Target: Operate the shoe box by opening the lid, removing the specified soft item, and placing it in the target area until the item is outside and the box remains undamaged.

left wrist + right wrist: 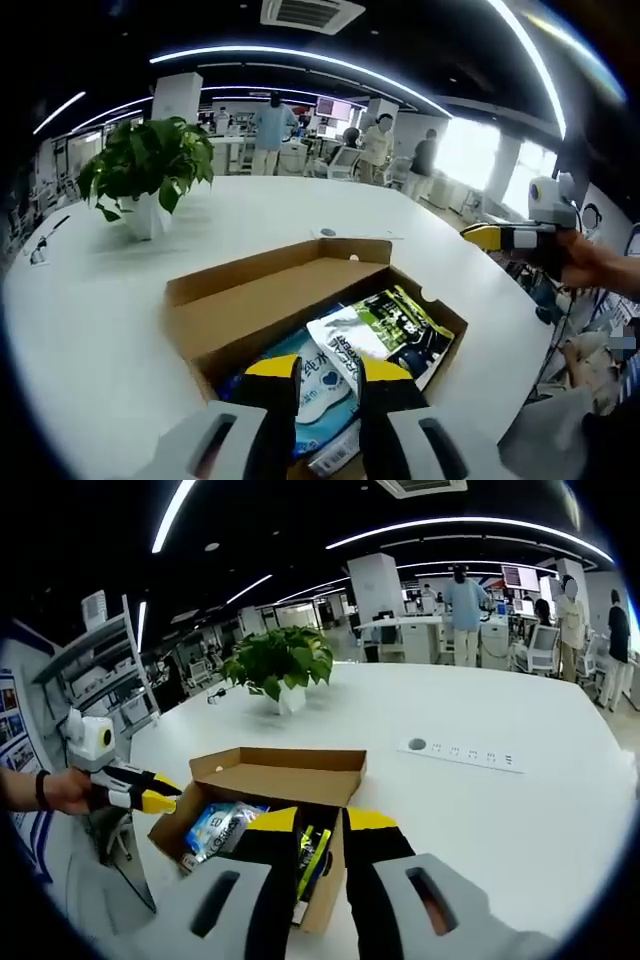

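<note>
Shoe box (330, 300) sits lid-open on the counter (100, 330); soft packets (385, 330) lie exposed ahead of our left gripper (328, 372), jaws apart, empty. Right gripper (320, 830) likewise parted, poised above.

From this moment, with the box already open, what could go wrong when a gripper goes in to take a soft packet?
1. The packets lie overlapping in the shoe box; the left gripper, jaws open above them, may pinch two together or puncture one.
2. The box stands near the edge of the white table, so a pull might drag it off.
3. The raised lid flap might bend or tear if the right gripper pushes against it.
</note>
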{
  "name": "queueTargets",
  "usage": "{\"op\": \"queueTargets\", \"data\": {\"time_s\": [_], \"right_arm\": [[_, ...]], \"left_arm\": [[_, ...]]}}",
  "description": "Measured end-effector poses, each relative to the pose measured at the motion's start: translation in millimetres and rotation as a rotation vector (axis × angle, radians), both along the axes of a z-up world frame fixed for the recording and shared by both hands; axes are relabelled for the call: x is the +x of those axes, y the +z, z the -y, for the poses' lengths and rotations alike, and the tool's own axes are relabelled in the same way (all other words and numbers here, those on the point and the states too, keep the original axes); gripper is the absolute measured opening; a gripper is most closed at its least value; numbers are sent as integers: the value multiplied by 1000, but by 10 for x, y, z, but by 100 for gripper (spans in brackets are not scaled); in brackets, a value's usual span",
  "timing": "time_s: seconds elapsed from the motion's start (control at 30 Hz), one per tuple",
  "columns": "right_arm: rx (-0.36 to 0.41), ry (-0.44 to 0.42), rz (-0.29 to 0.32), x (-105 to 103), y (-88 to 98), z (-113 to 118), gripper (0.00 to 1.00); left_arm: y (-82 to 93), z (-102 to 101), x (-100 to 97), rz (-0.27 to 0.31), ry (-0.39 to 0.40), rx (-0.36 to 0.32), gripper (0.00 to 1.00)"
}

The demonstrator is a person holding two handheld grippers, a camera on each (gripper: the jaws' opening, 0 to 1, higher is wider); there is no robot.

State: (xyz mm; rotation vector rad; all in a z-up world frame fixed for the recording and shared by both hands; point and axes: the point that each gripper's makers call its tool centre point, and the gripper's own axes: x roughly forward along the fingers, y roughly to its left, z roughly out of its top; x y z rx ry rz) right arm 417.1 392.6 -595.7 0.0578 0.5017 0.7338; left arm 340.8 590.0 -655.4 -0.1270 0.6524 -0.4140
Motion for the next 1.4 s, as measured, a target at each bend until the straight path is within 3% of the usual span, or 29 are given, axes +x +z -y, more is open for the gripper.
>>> {"op": "queueTargets", "data": {"time_s": [0.13,0.33,0.4,0.77,1.13,1.4], "right_arm": [[0,-8,2,-20,13,58,14],[-4,-19,6,-57,8,161,14],[-3,-32,2,-58,-13,215,13],[-1,-59,-24,-212,-171,351,13],[-3,-45,-52,-325,-287,302,13],[5,-23,-87,-398,-396,158,12]], "left_arm": [[-213,82,-46,-66,8,-46,23],[-388,219,-87,-116,-4,-58,23],[-464,239,-104,-157,6,-60,23],[-569,434,-83,-226,-9,-107,20],[-610,430,-88,-235,15,-120,4],[-608,438,-109,-231,7,-140,2]]}}
